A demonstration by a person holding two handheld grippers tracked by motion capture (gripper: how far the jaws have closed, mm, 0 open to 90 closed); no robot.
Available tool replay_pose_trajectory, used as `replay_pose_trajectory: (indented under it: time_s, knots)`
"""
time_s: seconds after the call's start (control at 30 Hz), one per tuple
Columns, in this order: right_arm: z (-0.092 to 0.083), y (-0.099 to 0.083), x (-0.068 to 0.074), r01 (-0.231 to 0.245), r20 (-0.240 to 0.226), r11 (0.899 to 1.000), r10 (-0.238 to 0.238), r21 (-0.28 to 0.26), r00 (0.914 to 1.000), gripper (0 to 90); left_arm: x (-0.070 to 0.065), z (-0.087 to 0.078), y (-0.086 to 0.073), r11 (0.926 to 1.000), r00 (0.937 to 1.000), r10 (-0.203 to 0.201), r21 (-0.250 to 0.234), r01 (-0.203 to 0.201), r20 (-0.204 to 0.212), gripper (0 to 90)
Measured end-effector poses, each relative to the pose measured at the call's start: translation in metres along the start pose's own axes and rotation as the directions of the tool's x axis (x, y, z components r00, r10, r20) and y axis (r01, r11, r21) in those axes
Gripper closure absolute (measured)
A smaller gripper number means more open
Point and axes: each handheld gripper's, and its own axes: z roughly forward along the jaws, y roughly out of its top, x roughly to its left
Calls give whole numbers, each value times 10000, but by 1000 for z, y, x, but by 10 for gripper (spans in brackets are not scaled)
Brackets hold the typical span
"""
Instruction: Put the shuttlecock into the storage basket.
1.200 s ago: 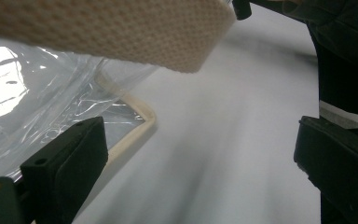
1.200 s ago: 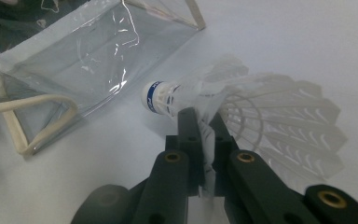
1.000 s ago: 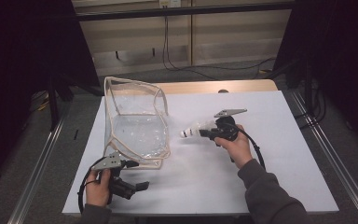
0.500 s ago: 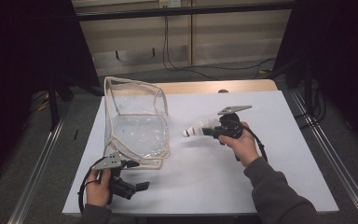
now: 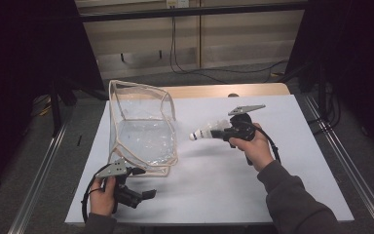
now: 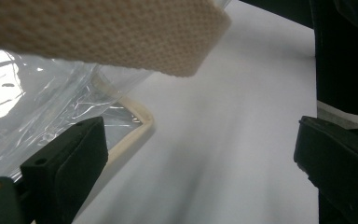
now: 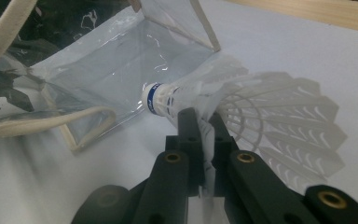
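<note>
A white feathered shuttlecock (image 5: pixel 206 132) with a blue-banded cork tip (image 7: pixel 154 99) hangs above the white table top (image 5: pixel 214 195). My right gripper (image 5: pixel 220 132) is shut on its feathers, and the cork points left at the bag. In the right gripper view the jaws (image 7: pixel 203 122) pinch the feathers just behind the cork. The clear plastic bag (image 5: pixel 141 131) with cream trim stands open at the table's left, its mouth (image 7: pixel 121 60) facing the shuttlecock. My left gripper (image 5: pixel 148 194) rests open near the bag's front corner (image 6: pixel 135 116), with nothing between its jaws (image 6: pixel 200 158).
A cream woven strap (image 6: pixel 98 32) of the bag hangs close over the left gripper's camera. Metal rails (image 5: pixel 343 161) run along both sides of the table. A wooden edge (image 5: pixel 224 91) shows at the back. Cables lie on the floor behind.
My right hand has lifted the shuttlecock a little higher above the table, still gripped. The left hand and the bag have stayed put.
</note>
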Motion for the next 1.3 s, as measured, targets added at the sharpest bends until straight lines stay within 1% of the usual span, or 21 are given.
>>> replay_pose_trajectory:
  time_s: [0.1, 0.3, 0.33, 0.37, 0.4, 0.47, 0.53, 0.7, 0.97, 1.2, 1.3]
  knots:
    - [-3, 4, 1, 101, 3, 9999, -101, 3, 9999, 888, 0, 0, 0, 10000, 10000, -6, 25, 6, -1, 29]
    - [-10, 10, 4, 158, -26, 9999, -158, -23, 9999, 888, 0, -1, 0, 10000, 10000, -2, 31, 2, -3, 29]
    - [-11, 11, 4, 168, -40, 9998, -168, -48, 9999, 888, 1, -1, 1, 9999, 9999, 151, 57, -150, -84, 28]
    - [-12, 13, 5, 224, -36, 9997, -224, -25, 9997, 888, 0, -1, 0, 10000, 10000, 14, 1, -14, -17, 29]
    - [-14, 14, 6, 245, -36, 9997, -245, -48, 9997, 888, 1, -1, 1, 9999, 9999, 123, 20, -123, -69, 29]
    - [-16, 18, 7, 285, -41, 9996, -286, -74, 9996, 888, 0, 0, 0, 10000, 10000, -12, 7, 12, 13, 29]
    - [-18, 21, 8, 387, -30, 9992, -387, -92, 9992, 888, 0, 0, 0, 10000, 10000, 21, 25, -21, 28, 29]
    - [-21, 27, 12, 439, -110, 9990, -440, -113, 9990, 888, -1, 0, 0, 10000, 10000, 45, 46, -45, 44, 29]
    - [-25, 37, 18, 624, -347, 9980, -625, -42, 9974, 888, -1, 0, 0, 10000, 10000, 34, 37, -34, 60, 29]
    - [-30, 46, 21, 691, -365, 9974, -697, -183, 9969, 888, -1, 0, 1, 10000, 10000, 48, 35, -48, 52, 28]
    - [-33, 50, 21, 644, -400, 9976, -653, -246, 9971, 888, -1, 1, 0, 10000, 10000, 26, 49, -27, 73, 29]
